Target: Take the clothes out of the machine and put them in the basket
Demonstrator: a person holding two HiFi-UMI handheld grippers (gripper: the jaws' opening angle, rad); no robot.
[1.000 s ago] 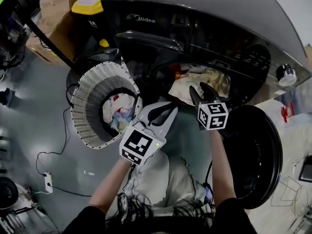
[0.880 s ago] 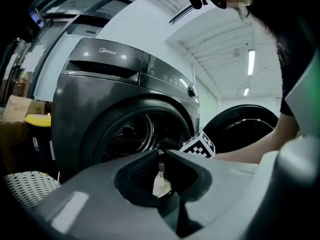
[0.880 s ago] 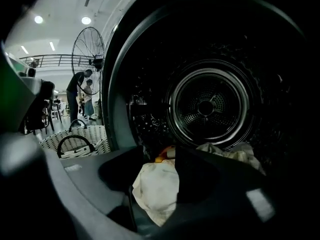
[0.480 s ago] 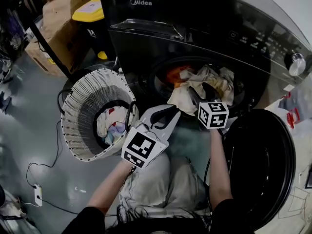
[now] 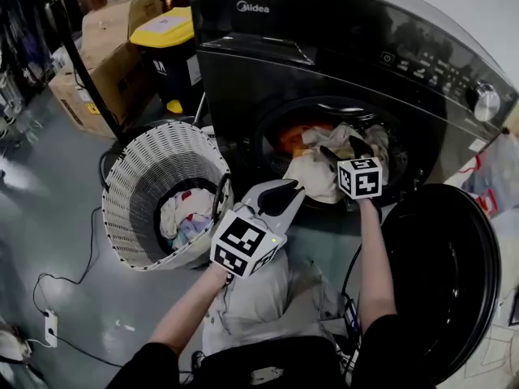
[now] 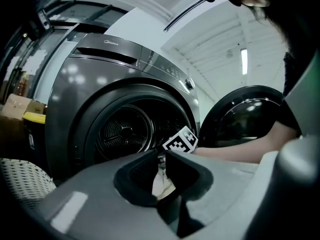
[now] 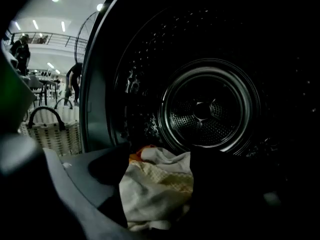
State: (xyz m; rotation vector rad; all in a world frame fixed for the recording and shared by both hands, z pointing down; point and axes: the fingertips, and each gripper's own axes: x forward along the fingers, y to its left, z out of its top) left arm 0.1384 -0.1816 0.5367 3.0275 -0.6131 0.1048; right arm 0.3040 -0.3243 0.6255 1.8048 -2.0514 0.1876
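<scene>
**Cream cloth waits between spread jaws at the drum mouth**

Cream-and-white clothes [image 5: 318, 171] are heaped at the lip of the machine [image 5: 324, 47], right of centre in the head view, with a scrap of orange behind them. The right gripper [image 5: 345, 151] reaches into the opening. Its own view shows its jaws spread to either side of the pale bundle, not yet closed on it. The left gripper [image 5: 280, 194] hangs at frame centre, between the opening and the white basket [image 5: 142, 160]. Its jaws are drawn nearly together with only a slit between them, and they grip nothing. The basket stands at centre left, already holding a few garments [image 5: 185, 209].

The step in hand looks like the grab. It would go best with the jaws pushed deep into a thick fold, so the whole piece comes out rather than a corner. The lift should clear the door rim before swinging left. A loose tail of cloth may snag on the open door [image 5: 442, 274] at lower right or drag on the floor.
</scene>
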